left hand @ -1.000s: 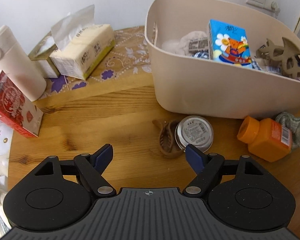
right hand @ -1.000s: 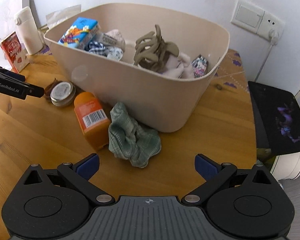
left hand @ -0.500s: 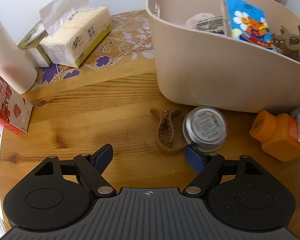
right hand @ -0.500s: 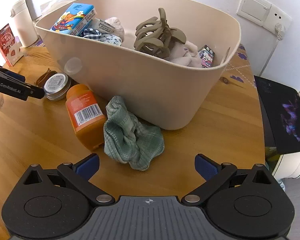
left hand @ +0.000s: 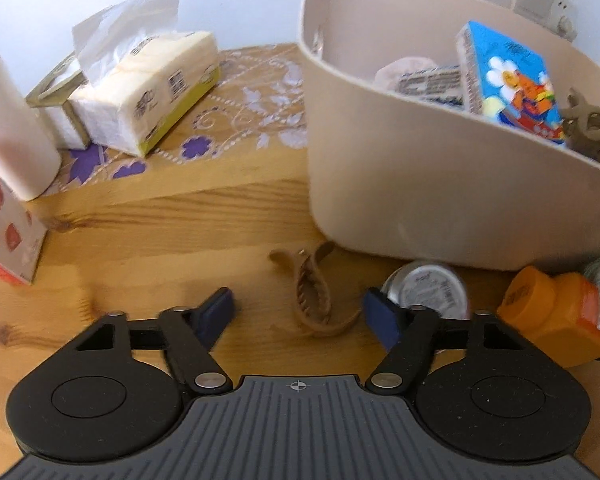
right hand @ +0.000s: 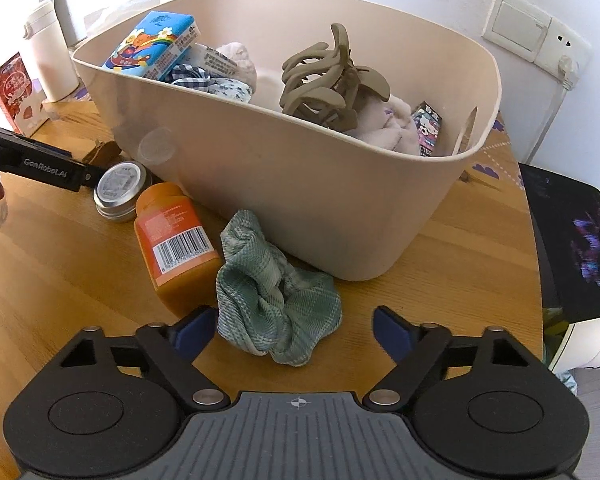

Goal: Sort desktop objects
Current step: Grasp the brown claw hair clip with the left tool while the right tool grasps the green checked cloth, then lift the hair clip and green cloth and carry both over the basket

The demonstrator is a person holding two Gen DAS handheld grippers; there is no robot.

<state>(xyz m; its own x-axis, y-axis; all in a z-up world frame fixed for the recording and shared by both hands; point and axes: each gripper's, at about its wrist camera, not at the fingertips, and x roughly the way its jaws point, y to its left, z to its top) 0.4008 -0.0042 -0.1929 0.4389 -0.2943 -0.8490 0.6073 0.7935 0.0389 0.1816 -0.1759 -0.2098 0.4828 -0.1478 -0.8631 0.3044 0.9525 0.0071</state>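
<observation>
Between the open fingers of the left hand-held gripper [left hand: 298,310], a brown hair claw [left hand: 314,300] is lying on the bench [left hand: 160,232], ungrasped. Beside it a tin [right hand: 118,190], orange bottle [right hand: 176,240] and green scrunchie [right hand: 276,304], the last framed by the released right hand-held gripper [right hand: 294,330], are waiting outside the part-filled beige bin [right hand: 300,184].

The left gripper [left hand: 299,307] is holding its blue-padded fingers [left hand: 216,312] spread wide, gripping nothing, pointing toward 12 o'clock. The right gripper [right hand: 291,328] is likewise keeping its fingers [right hand: 390,330] wide apart, empty, angled low over the desk [right hand: 52,272].
</observation>
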